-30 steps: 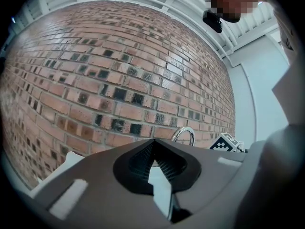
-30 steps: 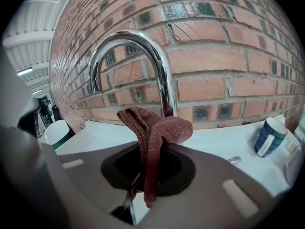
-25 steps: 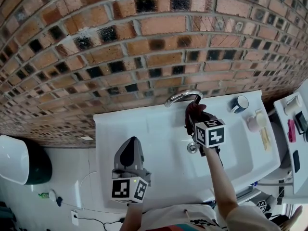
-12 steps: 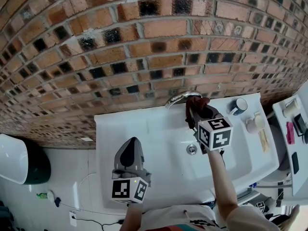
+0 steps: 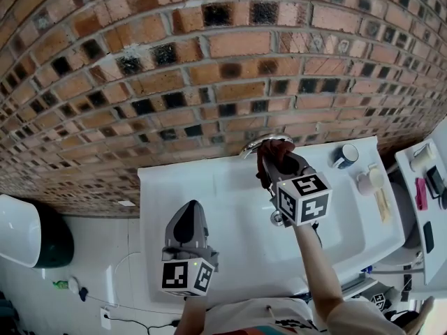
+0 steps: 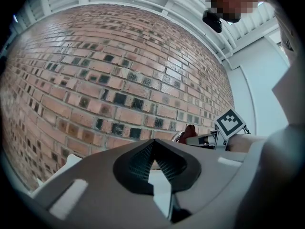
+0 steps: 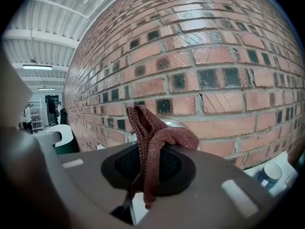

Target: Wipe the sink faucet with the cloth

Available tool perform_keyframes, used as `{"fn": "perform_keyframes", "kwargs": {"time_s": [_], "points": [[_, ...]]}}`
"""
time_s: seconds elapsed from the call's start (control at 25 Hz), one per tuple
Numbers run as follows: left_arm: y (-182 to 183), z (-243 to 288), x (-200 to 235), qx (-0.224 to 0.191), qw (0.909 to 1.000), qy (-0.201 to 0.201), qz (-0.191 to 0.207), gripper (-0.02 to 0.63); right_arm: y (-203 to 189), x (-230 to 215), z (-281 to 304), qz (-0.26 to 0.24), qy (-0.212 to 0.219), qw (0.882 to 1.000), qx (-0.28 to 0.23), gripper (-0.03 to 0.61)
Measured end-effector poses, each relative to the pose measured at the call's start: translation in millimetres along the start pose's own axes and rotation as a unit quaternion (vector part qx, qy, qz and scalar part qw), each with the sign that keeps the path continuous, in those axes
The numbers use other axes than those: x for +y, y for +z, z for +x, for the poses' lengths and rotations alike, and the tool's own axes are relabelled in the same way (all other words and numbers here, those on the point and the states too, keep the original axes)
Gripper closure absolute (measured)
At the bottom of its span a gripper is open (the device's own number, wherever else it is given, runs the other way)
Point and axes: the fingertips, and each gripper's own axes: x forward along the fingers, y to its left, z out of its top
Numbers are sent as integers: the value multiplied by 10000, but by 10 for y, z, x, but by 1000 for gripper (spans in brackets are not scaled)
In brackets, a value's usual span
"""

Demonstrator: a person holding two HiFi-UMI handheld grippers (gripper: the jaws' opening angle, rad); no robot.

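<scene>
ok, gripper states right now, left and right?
Left gripper: shut, empty.
Right gripper: shut on the cloth.

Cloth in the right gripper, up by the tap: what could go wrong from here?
The cloth is only pinched as a narrow fold in the right gripper, so rubbing the faucet might tug it loose. A wide sweep could also bump the mug on the sink rim.

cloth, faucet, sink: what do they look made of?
Cloth: woven or knitted textile, rust-red and matte, going by the ribbed weave and limp folds.
Faucet: metal, probably chrome-plated, given its bright mirror-like sheen.
Sink: white, smooth and glossy. It looks ceramic but could be moulded resin.
</scene>
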Motion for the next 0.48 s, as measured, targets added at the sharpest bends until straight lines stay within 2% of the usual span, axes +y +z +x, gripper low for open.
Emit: {"fn": "perform_keyframes", "kwargs": {"time_s": [0.24, 0.48], "points": [[-47, 27, 0, 69, 10000, -16, -70, 609, -56, 315, 91, -454, 476, 9976, 222, 528], [-63, 53, -29, 88, 9999, -51, -90, 609, 0, 427, -43, -506, 762, 9958, 107, 528]]}}
